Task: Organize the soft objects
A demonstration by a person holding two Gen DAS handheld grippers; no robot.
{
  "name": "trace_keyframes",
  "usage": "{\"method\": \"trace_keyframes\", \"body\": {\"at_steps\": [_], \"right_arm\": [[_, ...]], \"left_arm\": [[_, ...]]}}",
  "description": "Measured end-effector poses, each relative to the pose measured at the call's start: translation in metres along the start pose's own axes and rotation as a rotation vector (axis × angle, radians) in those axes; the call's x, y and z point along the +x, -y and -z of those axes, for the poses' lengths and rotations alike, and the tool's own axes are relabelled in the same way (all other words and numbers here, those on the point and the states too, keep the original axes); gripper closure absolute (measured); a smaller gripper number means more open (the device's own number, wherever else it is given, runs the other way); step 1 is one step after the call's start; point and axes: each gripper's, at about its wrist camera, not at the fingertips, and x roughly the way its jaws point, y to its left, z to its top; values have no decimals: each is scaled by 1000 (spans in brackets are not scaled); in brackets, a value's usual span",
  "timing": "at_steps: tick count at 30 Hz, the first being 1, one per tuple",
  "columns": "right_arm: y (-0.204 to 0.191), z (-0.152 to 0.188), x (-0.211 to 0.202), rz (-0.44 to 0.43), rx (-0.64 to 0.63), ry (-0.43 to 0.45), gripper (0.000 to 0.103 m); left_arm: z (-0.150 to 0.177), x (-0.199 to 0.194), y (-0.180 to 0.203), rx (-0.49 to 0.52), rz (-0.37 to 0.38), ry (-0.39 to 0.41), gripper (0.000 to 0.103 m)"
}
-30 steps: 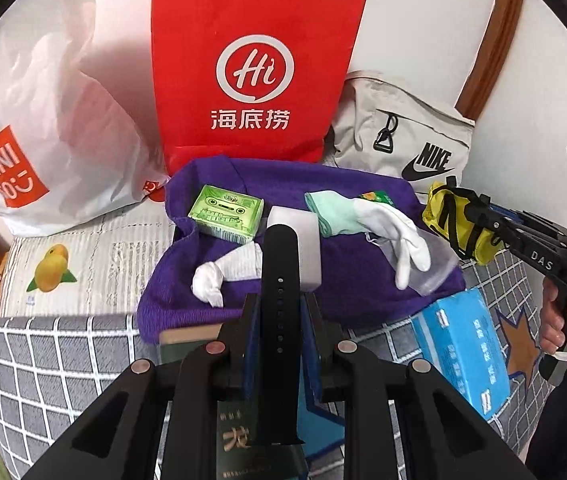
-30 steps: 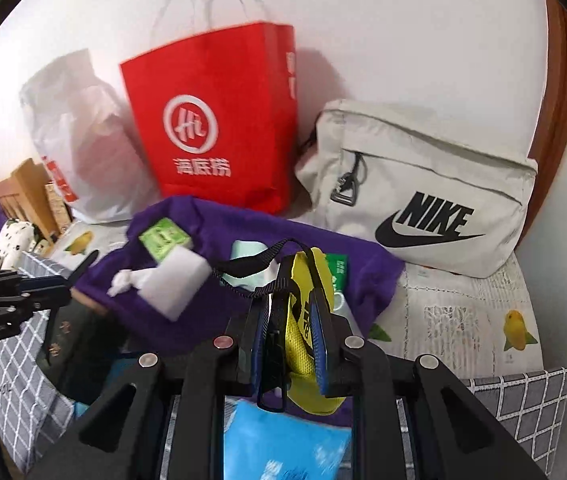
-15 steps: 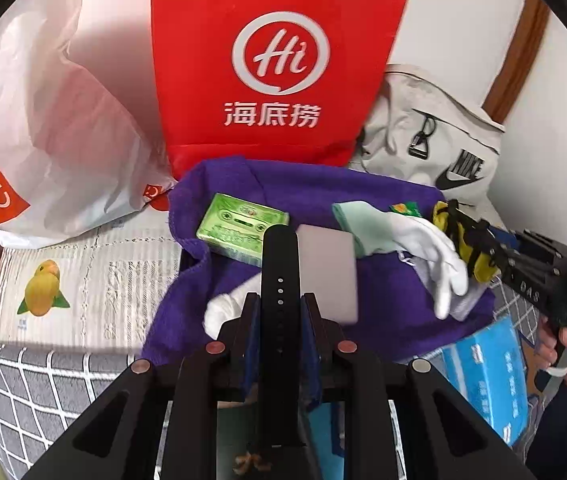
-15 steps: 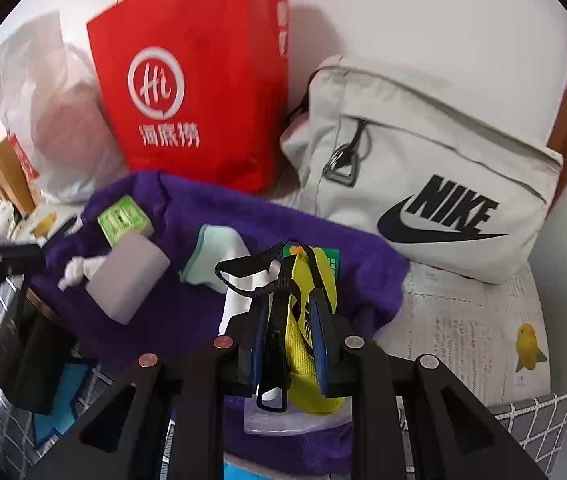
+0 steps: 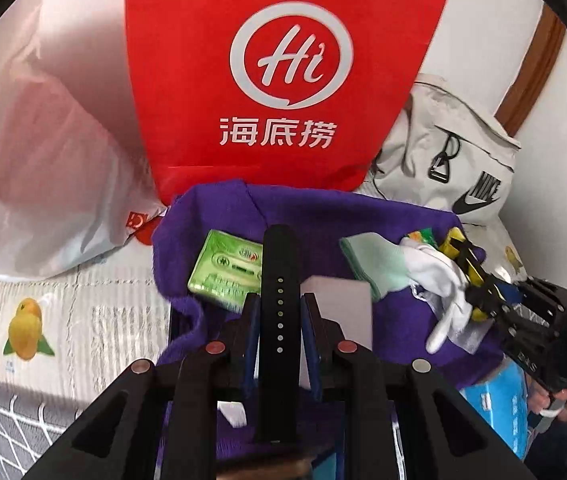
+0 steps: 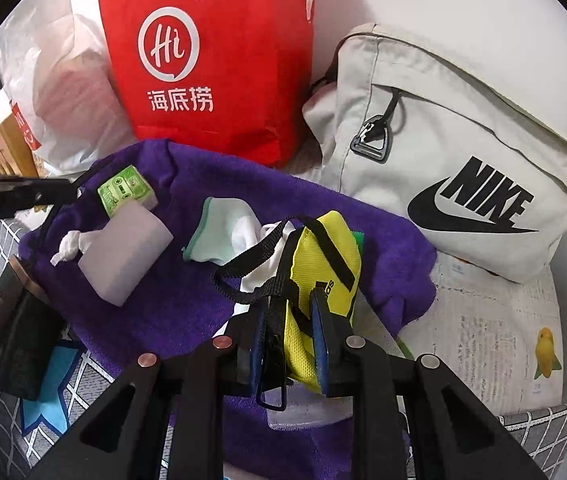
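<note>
My left gripper (image 5: 279,304) is shut on a black perforated watch strap (image 5: 279,280), held over a purple towel (image 5: 315,216). On the towel lie a green tissue pack (image 5: 225,272), a pale foam block (image 5: 339,320), a knotted white cloth (image 6: 68,245) and a white and mint glove (image 5: 399,272). My right gripper (image 6: 286,300) is shut on a yellow Adidas pouch (image 6: 323,256) with a black strap, held over the towel's right part above the glove (image 6: 223,232). The right gripper also shows at the right of the left wrist view (image 5: 479,288).
A red Hi paper bag (image 5: 283,72) and a white plastic bag (image 5: 35,152) stand behind the towel. A grey Nike bag (image 6: 455,152) leans against the wall at right. A blue pack (image 5: 495,412) and a dark box (image 6: 15,340) lie near the front edge.
Both grippers have moved forward, closer to the purple towel and the bags. The strap and the yellow pouch stay gripped.
</note>
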Motion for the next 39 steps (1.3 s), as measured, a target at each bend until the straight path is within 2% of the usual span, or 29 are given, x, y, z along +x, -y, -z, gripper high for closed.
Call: {"method": "trace_keyframes", "body": {"at_steps": [11, 18, 22, 24, 26, 34, 39], "right_arm": [[6, 1, 2, -25, 9, -12, 79], [4, 1, 1, -27, 2, -24, 63], [1, 1, -3, -15, -15, -14, 59], [1, 1, -5, -17, -10, -8, 58], [2, -1, -9, -14, -4, -1, 57], [3, -1, -36, -9, 16, 39, 57], [4, 10, -61, -6, 37, 54, 56]], "left_arm": [[-2, 36, -8, -19, -36, -61, 83], [3, 46, -12, -32, -46, -97, 83], [4, 49, -11, -33, -48, -103, 81], [3, 46, -10, -36, -55, -100, 67], [2, 39, -9, -33, -61, -85, 59], [4, 5, -11, -49, -70, -41, 58], [20, -25, -7, -35, -62, -27, 58]]}}
